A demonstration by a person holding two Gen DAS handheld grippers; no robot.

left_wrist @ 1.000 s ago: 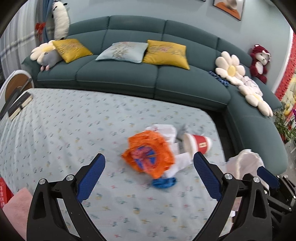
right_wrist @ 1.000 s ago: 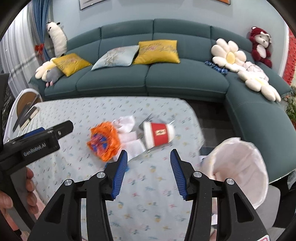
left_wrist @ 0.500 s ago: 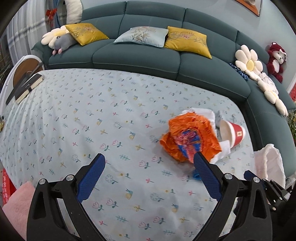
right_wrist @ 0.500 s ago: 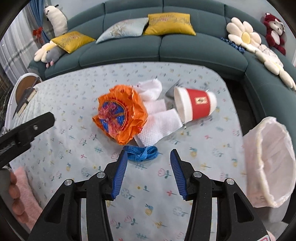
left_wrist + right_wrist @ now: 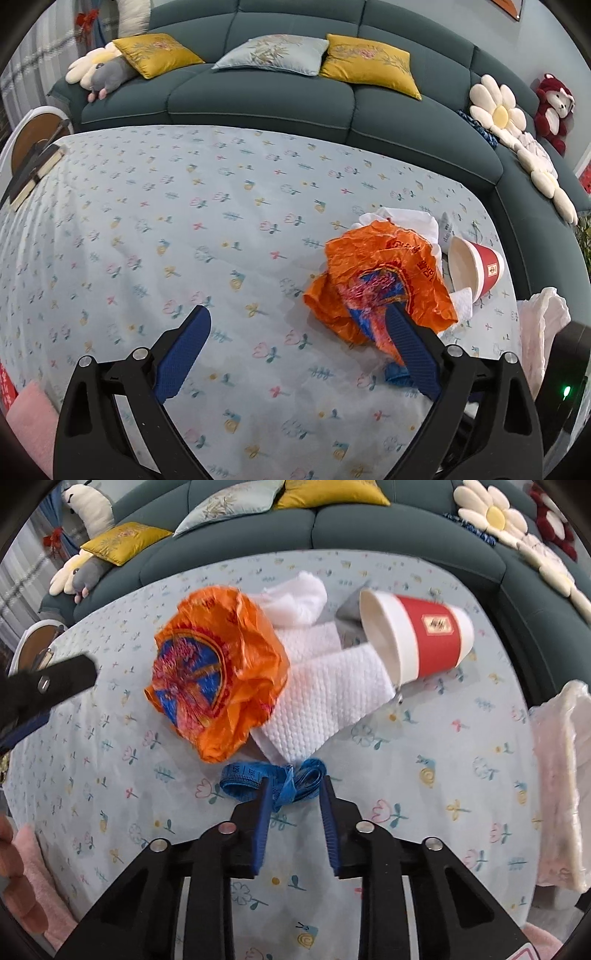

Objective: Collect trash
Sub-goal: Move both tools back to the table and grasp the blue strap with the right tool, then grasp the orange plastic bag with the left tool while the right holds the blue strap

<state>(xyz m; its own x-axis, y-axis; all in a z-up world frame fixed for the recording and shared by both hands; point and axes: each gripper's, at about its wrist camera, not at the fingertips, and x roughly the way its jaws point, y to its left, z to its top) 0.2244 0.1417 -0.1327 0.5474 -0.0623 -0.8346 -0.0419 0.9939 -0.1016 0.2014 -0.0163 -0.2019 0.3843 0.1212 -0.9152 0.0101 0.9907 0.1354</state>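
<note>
A crumpled orange plastic bag (image 5: 384, 266) (image 5: 221, 664) lies on the flowered tablecloth (image 5: 184, 221). Beside it are white paper towels (image 5: 325, 694) and a tipped red paper cup (image 5: 432, 635) (image 5: 480, 266). A knotted blue tape measure (image 5: 240, 775) (image 5: 395, 373) lies just in front of the towels. My right gripper (image 5: 294, 782) points down at it, its jaws closing with the knot between them. My left gripper (image 5: 295, 308) stands wide open over the cloth, its right finger in front of the orange bag, nothing between its fingers.
A white bin bag (image 5: 561, 775) (image 5: 543, 332) hangs open off the table's right edge. A teal sofa (image 5: 295, 96) with cushions and plush toys wraps the far side and right. Books (image 5: 33, 177) lie far left, a pink cloth (image 5: 26, 417) near left.
Both grippers have dropped toward the table and closer to the trash pile. The right gripper's jaws have narrowed and now straddle the blue tape measure.
</note>
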